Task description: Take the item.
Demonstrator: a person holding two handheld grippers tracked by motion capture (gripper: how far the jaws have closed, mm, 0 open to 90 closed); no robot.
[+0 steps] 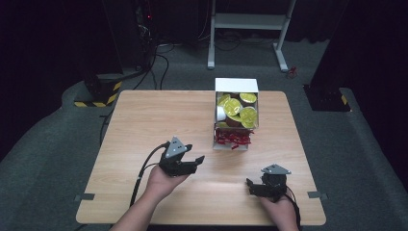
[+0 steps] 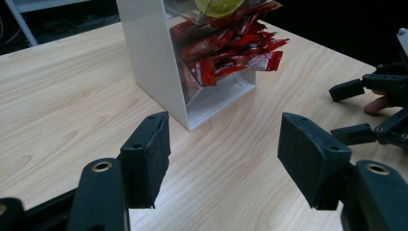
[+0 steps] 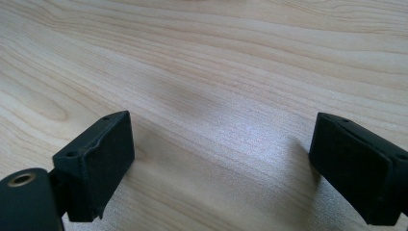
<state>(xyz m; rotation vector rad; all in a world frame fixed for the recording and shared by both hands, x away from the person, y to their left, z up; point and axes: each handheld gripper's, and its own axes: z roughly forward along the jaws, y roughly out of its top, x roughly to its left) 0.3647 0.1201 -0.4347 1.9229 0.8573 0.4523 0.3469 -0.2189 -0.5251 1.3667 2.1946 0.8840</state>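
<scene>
Red sachets (image 1: 233, 138) spill from the open lower mouth of a white dispenser box (image 1: 235, 85) that stands toward the far side of the wooden table (image 1: 144, 120), right of its middle. We see them closer in the left gripper view (image 2: 231, 53), a crowded bundle of glossy red packets poking out over the box's sloped white front (image 2: 154, 53). Above them, the upper bin holds yellow-lidded pods (image 1: 238, 107), with one white cup (image 1: 220, 113) at the left edge of that pile.

Our left gripper (image 1: 187, 162) hovers over the near middle of the table, angled toward the box, its jaws spread wide with nothing between them; in its own view (image 2: 223, 159) the two black pads frame bare wood just short of the box's lower corner. Our right gripper (image 1: 254, 186) sits near the table's near edge, right of the left one and well apart from the box. Its jaws also stand wide apart and empty, and its own view (image 3: 221, 163) looks down on pale wood grain. From the left gripper view we catch the right gripper (image 2: 380, 110) off to the side, with a fingertip behind it.
</scene>
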